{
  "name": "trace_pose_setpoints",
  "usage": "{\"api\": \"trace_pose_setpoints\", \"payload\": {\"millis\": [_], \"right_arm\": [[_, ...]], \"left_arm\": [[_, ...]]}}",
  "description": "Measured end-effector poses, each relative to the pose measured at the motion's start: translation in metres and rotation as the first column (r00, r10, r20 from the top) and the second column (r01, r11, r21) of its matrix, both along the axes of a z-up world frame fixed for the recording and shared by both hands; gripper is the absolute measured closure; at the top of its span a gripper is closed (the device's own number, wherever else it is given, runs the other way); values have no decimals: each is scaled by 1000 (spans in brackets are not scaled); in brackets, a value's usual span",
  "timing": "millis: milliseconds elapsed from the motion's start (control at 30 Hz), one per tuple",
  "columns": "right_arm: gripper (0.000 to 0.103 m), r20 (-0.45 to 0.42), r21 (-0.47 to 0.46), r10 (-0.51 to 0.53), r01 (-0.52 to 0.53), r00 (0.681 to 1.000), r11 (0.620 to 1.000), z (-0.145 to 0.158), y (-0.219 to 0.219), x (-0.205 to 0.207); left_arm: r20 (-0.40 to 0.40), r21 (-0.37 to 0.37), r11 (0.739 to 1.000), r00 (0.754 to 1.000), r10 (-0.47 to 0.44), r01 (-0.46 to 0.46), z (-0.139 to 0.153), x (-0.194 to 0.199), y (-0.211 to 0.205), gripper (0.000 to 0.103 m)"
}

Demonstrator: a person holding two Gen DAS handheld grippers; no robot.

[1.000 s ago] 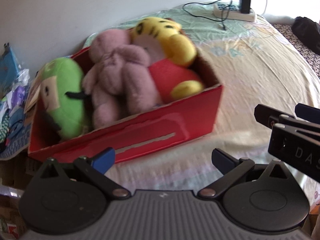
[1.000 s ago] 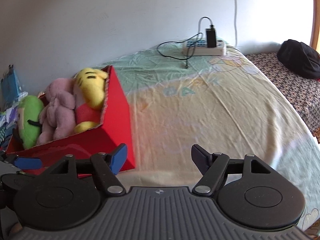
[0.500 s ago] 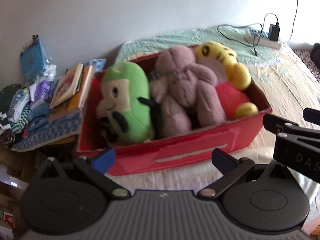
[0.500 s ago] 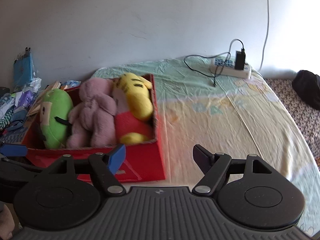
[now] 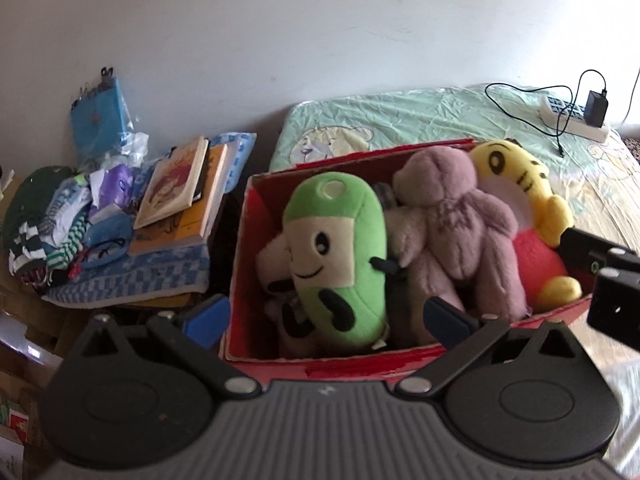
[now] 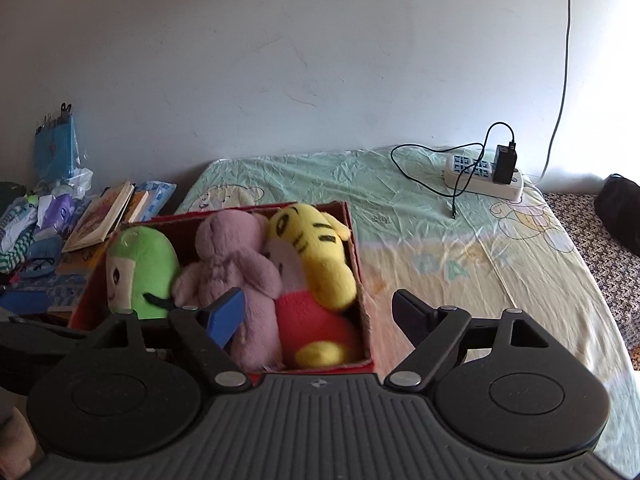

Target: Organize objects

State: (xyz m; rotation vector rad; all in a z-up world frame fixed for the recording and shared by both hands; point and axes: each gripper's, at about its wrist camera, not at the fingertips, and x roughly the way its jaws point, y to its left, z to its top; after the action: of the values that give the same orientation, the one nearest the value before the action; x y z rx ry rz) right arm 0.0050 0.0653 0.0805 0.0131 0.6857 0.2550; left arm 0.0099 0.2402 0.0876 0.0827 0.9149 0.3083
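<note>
**A:** so where's everything sitting? I see a red cardboard box (image 5: 400, 364) on the bed with the pale green and yellow cartoon sheet (image 6: 460, 272), at the end near the wall.

**B:** yep, it's packed with plushies side by side. Green bean-shaped plush with a smiley face (image 5: 340, 256) on the left, fuzzy mauve teddy bear (image 5: 456, 228) in the middle, yellow tiger plush with a red body (image 5: 520, 208) on the right. All three lie with their long axis running from the near wall of the box to the far one, heads toward the wall. There's also some pale plush tucked under the green one, can't tell what it is.

**A:** and the grippers?

**B:** left gripper (image 5: 326, 320) is spread wide, nothing between its fingers, above the box's near-left part. Right gripper (image 6: 318, 312) also wide open and empty, over the box's near-right corner.

**A:** stuff off to the side?

**B:** stack of paperback books (image 5: 184, 204) on a blue checked cloth (image 5: 132, 276) left of the box, plus a heap of clothes. White power strip with a black charger plugged in (image 6: 486, 174) is far off on the bed by the wall.
</note>
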Motion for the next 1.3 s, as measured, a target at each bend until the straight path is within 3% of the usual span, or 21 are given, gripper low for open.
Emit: {"api": "trace_pose_setpoints", "payload": {"millis": [267,1300], "right_arm": [[20,-10,-14,34,-35,999,999,-9,15,4],[20,-58,-45,21,-24,998,999,-26,29,36]], "left_arm": [[-9,30,999,1000,16,-16,-7,4,9,0],[-54,-30,999,998,22,-23,-32,25,19,0]]}}
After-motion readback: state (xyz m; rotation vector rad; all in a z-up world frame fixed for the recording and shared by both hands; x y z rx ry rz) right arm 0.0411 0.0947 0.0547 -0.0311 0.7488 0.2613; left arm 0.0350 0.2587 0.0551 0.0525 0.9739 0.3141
